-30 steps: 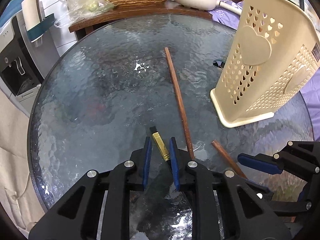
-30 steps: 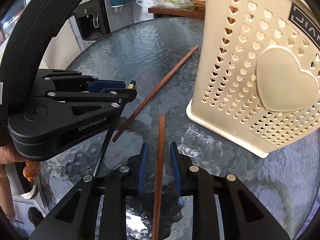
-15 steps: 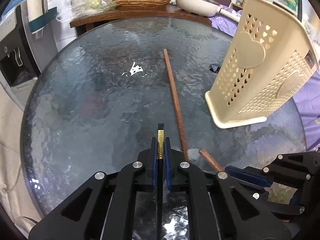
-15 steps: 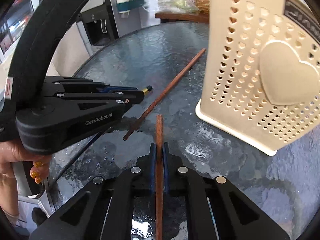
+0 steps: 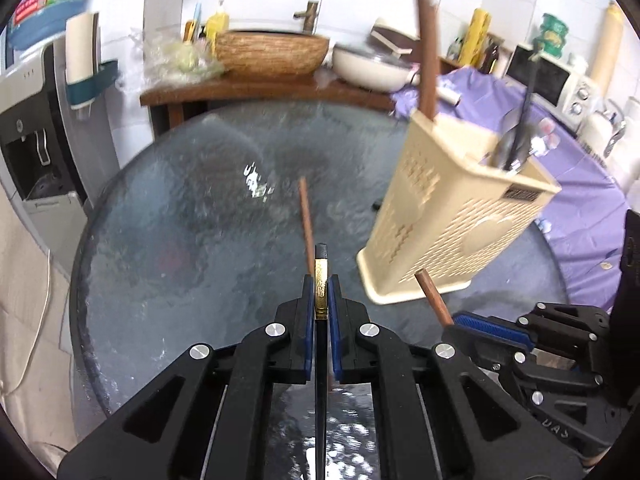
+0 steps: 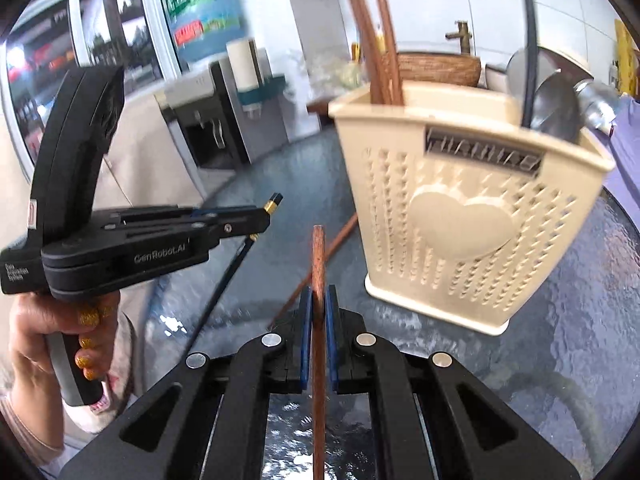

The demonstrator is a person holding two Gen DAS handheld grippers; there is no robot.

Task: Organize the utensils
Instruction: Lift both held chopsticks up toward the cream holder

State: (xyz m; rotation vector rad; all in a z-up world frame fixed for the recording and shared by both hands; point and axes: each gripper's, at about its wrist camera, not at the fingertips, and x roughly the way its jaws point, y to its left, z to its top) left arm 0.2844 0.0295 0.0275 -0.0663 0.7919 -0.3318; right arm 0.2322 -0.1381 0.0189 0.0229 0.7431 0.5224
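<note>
My left gripper (image 5: 321,294) is shut on a black chopstick with a gold band (image 5: 321,284), lifted above the glass table (image 5: 180,248). It also shows in the right wrist view (image 6: 266,216). My right gripper (image 6: 319,304) is shut on a brown wooden chopstick (image 6: 319,264), also lifted; it shows in the left wrist view (image 5: 430,296). Another brown chopstick (image 5: 306,216) lies on the table. The cream utensil holder (image 6: 460,216) stands at the right, holding brown chopsticks (image 6: 380,40) and metal spoons (image 6: 556,108).
A water dispenser (image 5: 36,128) stands left of the table. A wooden side table (image 5: 248,88) behind carries a woven basket (image 5: 272,50) and a white pan (image 5: 372,66). A purple cloth (image 5: 520,120) with a microwave (image 5: 544,76) lies at the right.
Both grippers have closed on their chopsticks and lifted them off the table. The views now look higher, toward the holder's top.
</note>
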